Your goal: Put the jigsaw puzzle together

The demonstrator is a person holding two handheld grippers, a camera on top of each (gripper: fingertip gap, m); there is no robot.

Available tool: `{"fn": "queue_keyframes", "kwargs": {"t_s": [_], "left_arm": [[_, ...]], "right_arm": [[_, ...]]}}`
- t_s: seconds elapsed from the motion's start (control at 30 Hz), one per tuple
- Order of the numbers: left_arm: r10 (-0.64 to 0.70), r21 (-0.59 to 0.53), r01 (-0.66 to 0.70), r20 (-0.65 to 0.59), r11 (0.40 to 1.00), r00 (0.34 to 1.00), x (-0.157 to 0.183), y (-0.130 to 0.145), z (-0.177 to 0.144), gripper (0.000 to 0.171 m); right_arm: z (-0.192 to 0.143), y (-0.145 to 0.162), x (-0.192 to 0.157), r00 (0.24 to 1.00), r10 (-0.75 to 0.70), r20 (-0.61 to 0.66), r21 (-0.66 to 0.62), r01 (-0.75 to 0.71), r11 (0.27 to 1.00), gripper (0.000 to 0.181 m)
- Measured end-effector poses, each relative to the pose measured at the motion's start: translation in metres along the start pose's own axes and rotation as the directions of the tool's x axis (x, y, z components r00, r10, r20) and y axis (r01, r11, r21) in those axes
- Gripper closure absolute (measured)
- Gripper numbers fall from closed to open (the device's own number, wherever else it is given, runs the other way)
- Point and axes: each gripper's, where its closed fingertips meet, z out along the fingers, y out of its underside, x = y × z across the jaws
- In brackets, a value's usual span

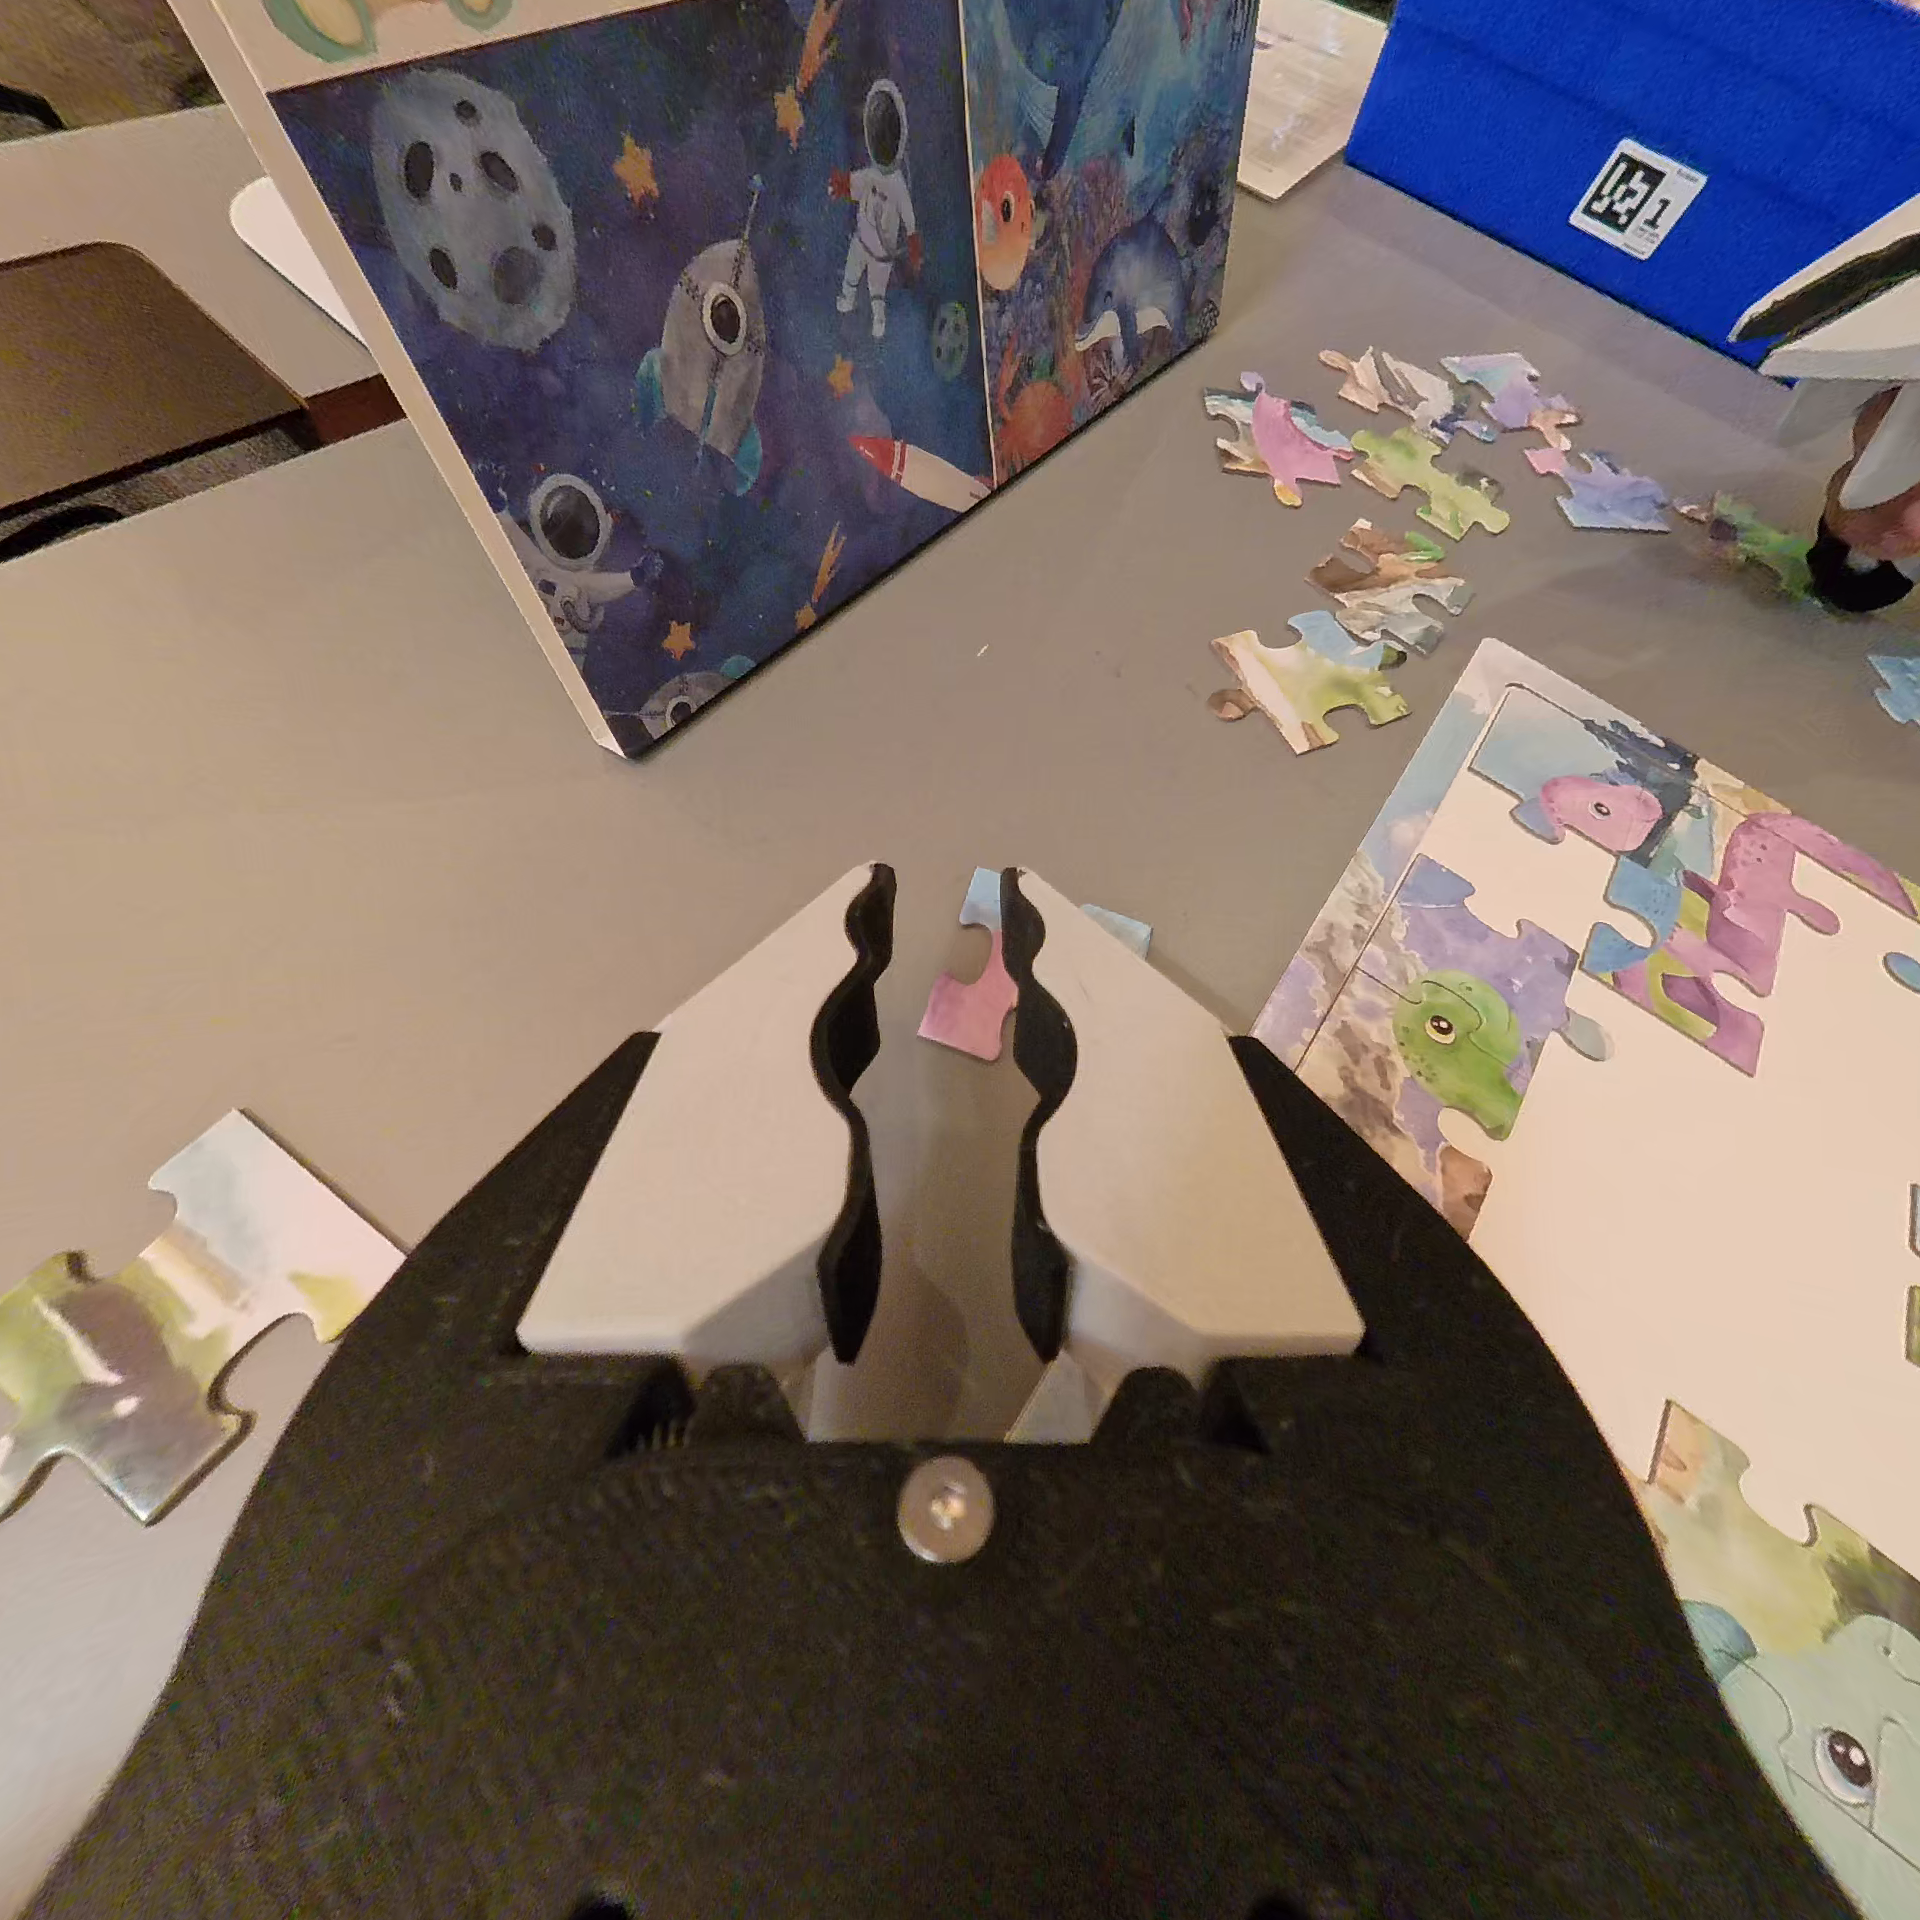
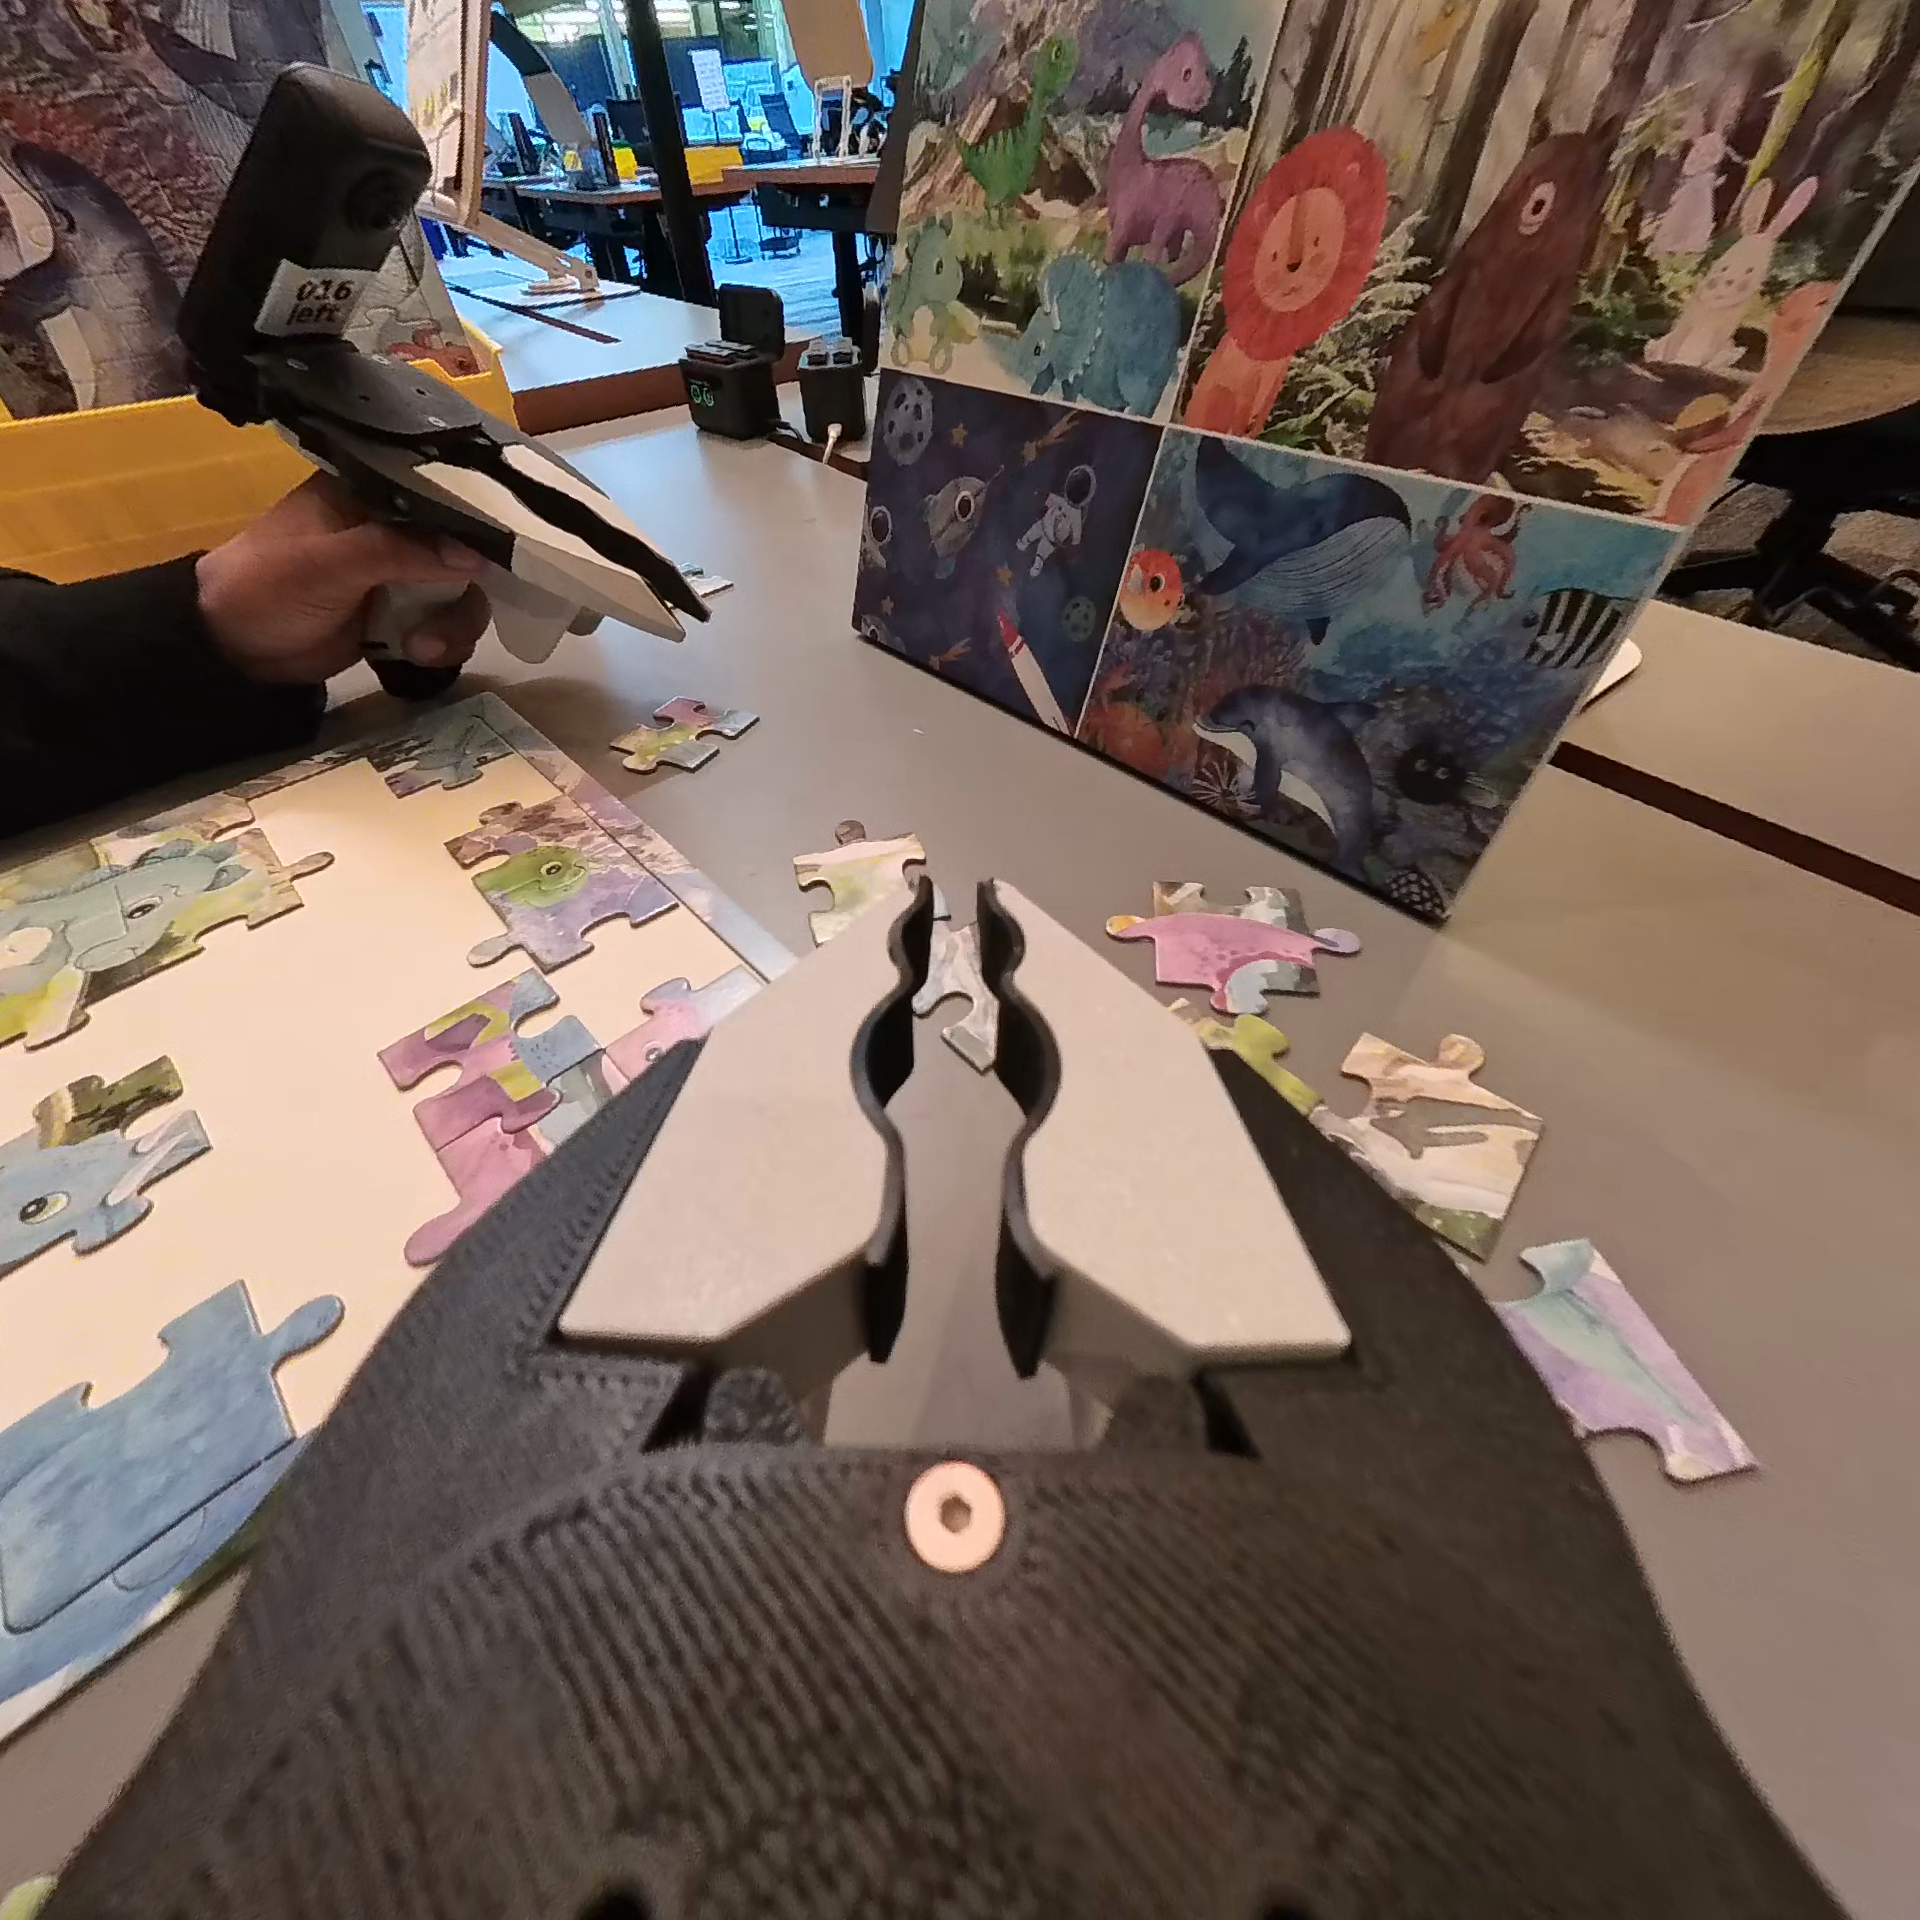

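The left tool [image 1: 940, 883] hangs low over the grey tabletop [image 1: 312, 831] with its two fingers slightly spread and nothing between them — a pink and pale-blue puzzle piece [image 1: 977, 987] lies flat on the tabletop just beyond the tips. To its right sits the puzzle board [image 1: 1662, 1195], only partly filled: a green dinosaur head piece [image 1: 1465, 1039] near the board's left edge, purple dinosaur pieces [image 1: 1756, 925] farther in. Loose pieces [image 1: 1382, 488] lie scattered on the far side of the board, in front of the upright picture box [image 1: 727, 343].

The right tool [image 2: 954, 894] is also narrowly parted and grips nothing — a grey and white piece [image 2: 961, 987] shows through the gap, lying on the tabletop. A pink dinosaur piece [image 2: 1231, 951] lies just right of the tips, and the board is to the left.
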Motion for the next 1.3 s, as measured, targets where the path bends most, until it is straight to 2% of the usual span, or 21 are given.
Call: {"fn": "queue_keyframes", "kwargs": {"t_s": [0.17,0.23,0.33,0.4,0.5,0.6,0.67,0.73,0.9,1.3], "left_arm": [[0.011,0.03,-0.011,-0.002,0.999,1.0,0.002,-0.004,-0.002,0.152],[0.013,0.071,-0.01,-0.047,0.997,0.999,0.014,-0.014,-0.006,0.147],[0.079,0.116,-0.06,-0.174,0.991,0.981,0.056,-0.032,-0.012,0.136],[0.143,0.097,-0.12,-0.27,0.988,0.952,0.094,-0.033,-0.01,0.131],[0.235,-0.011,-0.259,-0.39,0.966,0.891,0.153,-0.013,0.004,0.127],[0.339,-0.121,-0.422,-0.42,0.898,0.842,0.191,0.017,0.021,0.136],[0.4,-0.181,-0.497,-0.394,0.849,0.827,0.198,0.03,0.03,0.138],[0.425,-0.217,-0.525,-0.377,0.823,0.823,0.199,0.037,0.036,0.139],[0.368,-0.26,-0.478,-0.375,0.839,0.851,0.197,0.041,0.044,0.142],[0.361,-0.307,-0.496,-0.404,0.812,0.841,0.198,0.049,0.046,0.152]], "right_arm": [[0.001,0.002,-0.003,1.0,-0.014,0.011,-0.016,0.014,1.0,0.17],[0.001,0.001,-0.009,0.999,-0.034,0.04,-0.024,0.035,0.999,0.166],[0.0,0.002,-0.04,0.975,-0.072,0.209,-0.048,0.084,0.995,0.166],[-0.001,0.013,-0.066,0.937,-0.097,0.334,-0.112,0.142,0.984,0.167],[0.0,0.041,-0.092,0.886,-0.138,0.443,-0.231,0.262,0.937,0.175],[0.003,0.058,-0.108,0.852,-0.138,0.505,-0.284,0.315,0.906,0.176],[0.005,0.064,-0.115,0.84,-0.116,0.53,-0.305,0.317,0.898,0.175],[0.006,0.069,-0.118,0.835,-0.107,0.54,-0.32,0.321,0.891,0.174],[0.01,0.082,-0.116,0.843,-0.126,0.524,-0.38,0.363,0.851,0.172],[0.011,0.083,-0.114,0.852,-0.117,0.51,-0.392,0.352,0.85,0.174]]}}
